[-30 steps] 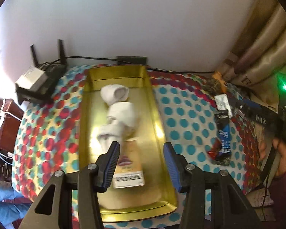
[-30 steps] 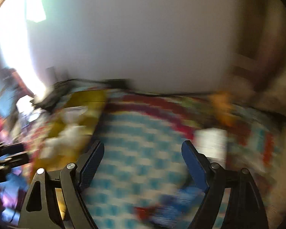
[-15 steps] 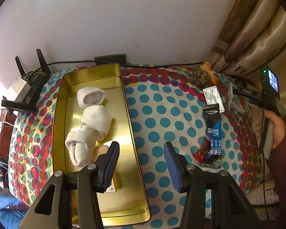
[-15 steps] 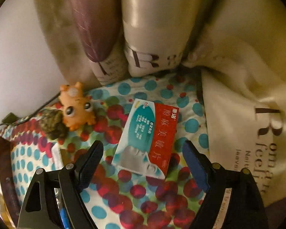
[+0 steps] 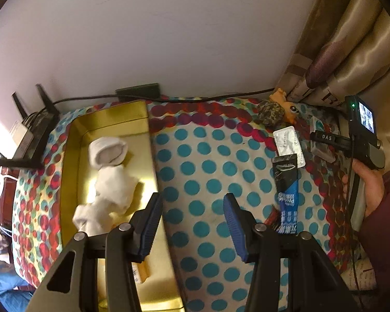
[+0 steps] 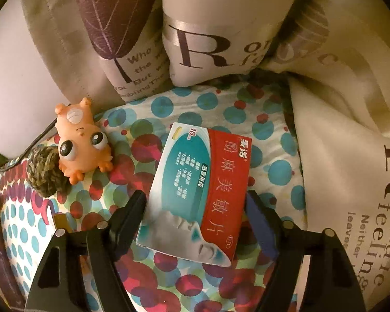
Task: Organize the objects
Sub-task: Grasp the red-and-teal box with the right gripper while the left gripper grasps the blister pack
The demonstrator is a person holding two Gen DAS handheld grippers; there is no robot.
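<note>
White socks (image 5: 109, 182) already lie in the gold tray (image 5: 72, 156); the right gripper (image 6: 195, 202), fingers open, straddles the medicine box (image 6: 197, 195), while the open left gripper (image 5: 192, 210) hovers empty and other items wait on the table (image 5: 208, 176).

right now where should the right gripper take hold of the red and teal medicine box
Grip the medicine box across its two long edges, near the end closest to the right gripper, coming from above. It lies flat on the dotted cloth with its long axis roughly along the fingers, which already flank its sides, open. The edges look straight and parallel, so a side pinch should probably hold.
</note>
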